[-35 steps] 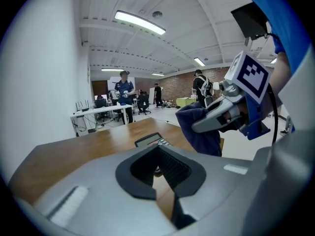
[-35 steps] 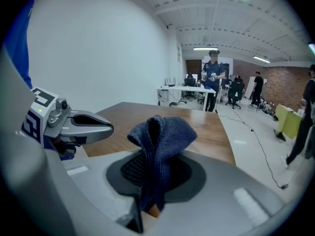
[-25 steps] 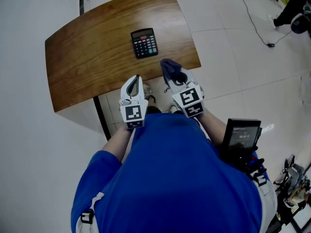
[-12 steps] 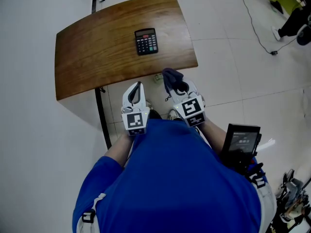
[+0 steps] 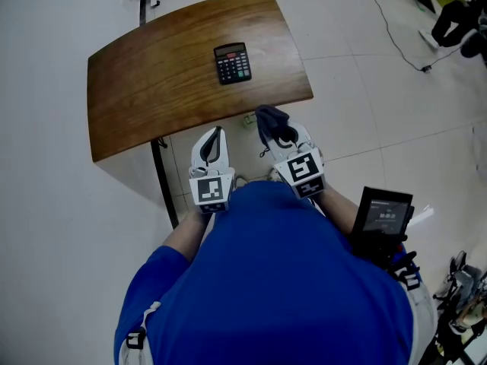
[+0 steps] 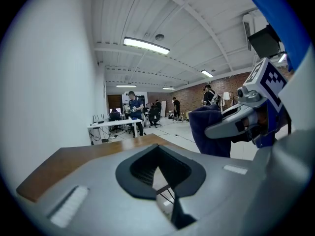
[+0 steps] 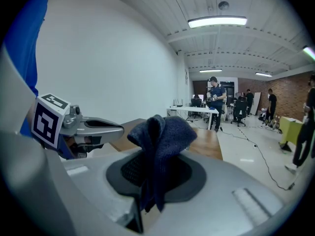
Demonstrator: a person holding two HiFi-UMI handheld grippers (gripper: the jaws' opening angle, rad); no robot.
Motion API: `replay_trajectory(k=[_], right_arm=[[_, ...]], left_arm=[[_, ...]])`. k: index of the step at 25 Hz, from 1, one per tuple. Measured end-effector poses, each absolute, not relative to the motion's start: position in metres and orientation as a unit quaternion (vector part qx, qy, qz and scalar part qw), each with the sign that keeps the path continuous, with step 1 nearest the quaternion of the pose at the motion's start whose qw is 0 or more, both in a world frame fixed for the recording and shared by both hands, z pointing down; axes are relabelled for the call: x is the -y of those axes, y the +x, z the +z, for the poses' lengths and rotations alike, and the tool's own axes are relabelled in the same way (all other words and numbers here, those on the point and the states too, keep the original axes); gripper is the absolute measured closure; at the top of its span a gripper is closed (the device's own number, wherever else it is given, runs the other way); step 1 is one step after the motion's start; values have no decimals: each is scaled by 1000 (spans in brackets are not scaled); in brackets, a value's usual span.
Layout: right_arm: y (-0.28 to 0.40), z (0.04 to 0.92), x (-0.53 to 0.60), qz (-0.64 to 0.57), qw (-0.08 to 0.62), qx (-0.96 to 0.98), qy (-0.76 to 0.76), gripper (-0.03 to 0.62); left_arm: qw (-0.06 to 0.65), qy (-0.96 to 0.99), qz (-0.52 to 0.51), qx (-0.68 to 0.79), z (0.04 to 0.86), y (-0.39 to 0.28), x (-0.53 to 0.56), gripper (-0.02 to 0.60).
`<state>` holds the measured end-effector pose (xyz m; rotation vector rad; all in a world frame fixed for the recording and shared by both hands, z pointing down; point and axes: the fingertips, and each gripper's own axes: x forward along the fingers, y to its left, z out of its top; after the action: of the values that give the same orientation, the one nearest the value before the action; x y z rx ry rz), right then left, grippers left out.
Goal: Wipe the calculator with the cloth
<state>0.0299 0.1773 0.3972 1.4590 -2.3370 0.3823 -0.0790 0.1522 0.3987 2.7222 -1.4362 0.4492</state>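
The right gripper [image 7: 147,191] pinches a dark blue cloth [image 7: 162,136] in its jaws, the cloth bunched above them. The left gripper [image 6: 158,173] has its jaws pressed together on nothing. Both hang side by side just off the near edge of the wooden table [image 5: 144,90], over pale floor tiles [image 5: 358,82]. Only the head view shows the calculator [image 5: 232,63], which lies toward the table's far edge, well apart from both grippers, with bare wood around it.

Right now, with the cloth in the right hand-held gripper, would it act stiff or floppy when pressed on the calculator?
Probably floppy: the cloth bunches and folds in the right hand-held gripper. Its fuzzy weave suggests it grips rather than slides. The calculator lies flat and looks light, so it may skid on the smooth table.
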Motion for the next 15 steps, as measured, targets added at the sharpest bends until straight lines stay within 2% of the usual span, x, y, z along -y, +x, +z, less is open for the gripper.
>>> replay_trajectory(k=[10,15], right_arm=[[15,399,-188,136,175,821,526,525],[17,393,-191,134,181,812,538,525]], left_arm=[[43,871,145,467,405,-94,-147,575],[23,889,127,439,396,-83,-154,575]])
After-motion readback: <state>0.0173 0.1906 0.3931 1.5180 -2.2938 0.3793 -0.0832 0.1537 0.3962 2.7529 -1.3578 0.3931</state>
